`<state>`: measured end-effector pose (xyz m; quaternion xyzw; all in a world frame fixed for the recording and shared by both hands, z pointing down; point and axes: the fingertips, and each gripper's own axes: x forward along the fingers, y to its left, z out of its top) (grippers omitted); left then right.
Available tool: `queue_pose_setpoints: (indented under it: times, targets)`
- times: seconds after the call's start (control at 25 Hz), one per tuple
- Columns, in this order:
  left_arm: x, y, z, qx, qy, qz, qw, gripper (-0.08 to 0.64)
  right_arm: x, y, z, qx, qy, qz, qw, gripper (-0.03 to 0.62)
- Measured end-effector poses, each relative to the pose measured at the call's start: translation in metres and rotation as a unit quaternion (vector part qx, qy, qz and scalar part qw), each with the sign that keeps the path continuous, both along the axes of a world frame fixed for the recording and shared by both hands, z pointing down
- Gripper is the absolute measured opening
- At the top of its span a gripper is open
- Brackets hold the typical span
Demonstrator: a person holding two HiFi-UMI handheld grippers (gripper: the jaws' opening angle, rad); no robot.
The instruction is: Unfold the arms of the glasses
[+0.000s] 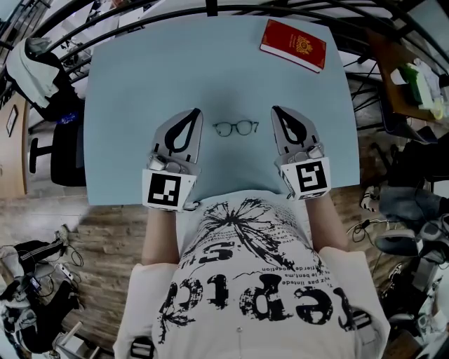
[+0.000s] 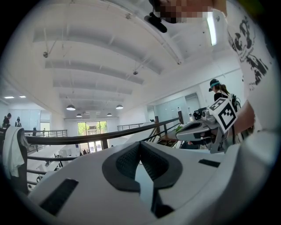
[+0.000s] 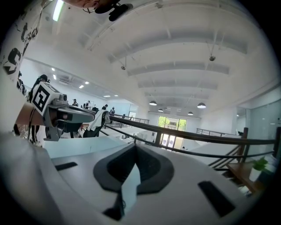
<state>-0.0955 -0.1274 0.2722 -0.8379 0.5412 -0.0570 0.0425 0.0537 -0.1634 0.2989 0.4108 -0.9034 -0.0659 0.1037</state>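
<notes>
A pair of thin dark round glasses (image 1: 236, 127) lies on the pale blue table (image 1: 140, 77), between my two grippers; no arms stick out from the frame. My left gripper (image 1: 196, 111) rests just left of the glasses, tips together, nothing in it. My right gripper (image 1: 276, 109) sits just right of them, also shut and empty. Neither touches the glasses. In the left gripper view the pads (image 2: 127, 162) meet at the tip, and the right gripper (image 2: 206, 125) shows beyond. The right gripper view shows its closed pads (image 3: 151, 169) and the left gripper (image 3: 61, 114). Neither gripper view shows the glasses.
A red booklet (image 1: 293, 45) lies at the table's far right corner. A dark railing (image 1: 210, 7) runs behind the table. Chairs, cables and gear (image 1: 407, 210) crowd the floor on both sides. The person's printed shirt (image 1: 245, 280) is at the near edge.
</notes>
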Motion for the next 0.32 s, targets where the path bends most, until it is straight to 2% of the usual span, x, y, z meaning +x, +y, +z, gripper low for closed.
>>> queue_pose_setpoints:
  times: [0.32]
  targets:
    - [-0.0070, -0.0084, 0.0013, -0.001, -0.010, -0.023, 0.9997, 0.018, -0.0043, 0.0009, -0.0030, 0.009, -0.006, -0.006, 1.000, 0.009]
